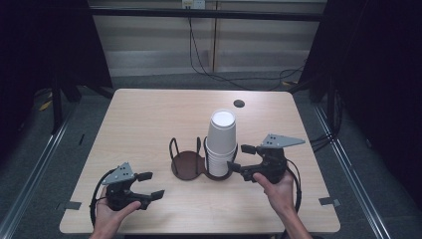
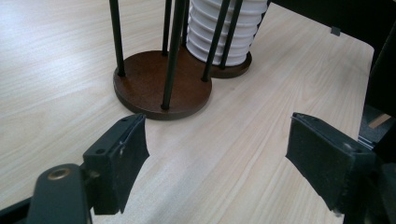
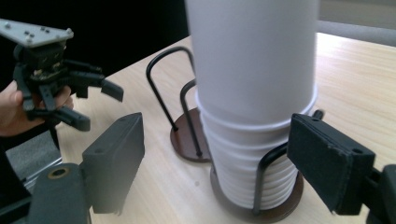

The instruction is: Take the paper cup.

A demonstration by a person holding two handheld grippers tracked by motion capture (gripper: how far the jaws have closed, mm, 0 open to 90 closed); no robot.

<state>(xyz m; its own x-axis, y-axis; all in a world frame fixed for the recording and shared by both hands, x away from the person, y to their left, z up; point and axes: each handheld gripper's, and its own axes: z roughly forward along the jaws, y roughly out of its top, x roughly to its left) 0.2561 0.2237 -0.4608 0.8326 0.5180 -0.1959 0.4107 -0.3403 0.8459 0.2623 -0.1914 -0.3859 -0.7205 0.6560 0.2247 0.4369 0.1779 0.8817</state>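
Pale wood-grain table [image 1: 149, 119] in a dim room, dark curtains at both sides, cables trailing down the back wall, a small dark round hole [image 1: 239, 103] near the far edge. At mid-table, a double cup holder [image 1: 188, 162] with two round brown bases and black wire loops: left bay bare, right bay filled with a tall stack of white paper cups [image 1: 221, 144], upside down, bottoms up, rising well above the wire loops. Right gripper [image 1: 241, 158] held level in the right hand [image 1: 276, 191], just beside the stack on its right, jaws spread wide and facing the cups; in the right gripper view, one black pad at each side of the stack [image 3: 252, 93], apart from the cup walls, nothing clamped. Left gripper [image 1: 151, 185] low over the near left of the table in the left hand [image 1: 112, 214], well apart from the holder, pointing toward it; jaws parted, nothing between them, only bare table below in the left gripper view, with the empty brown base [image 2: 161, 86] just ahead and the ribbed cup rims [image 2: 219, 28] behind the black wires.
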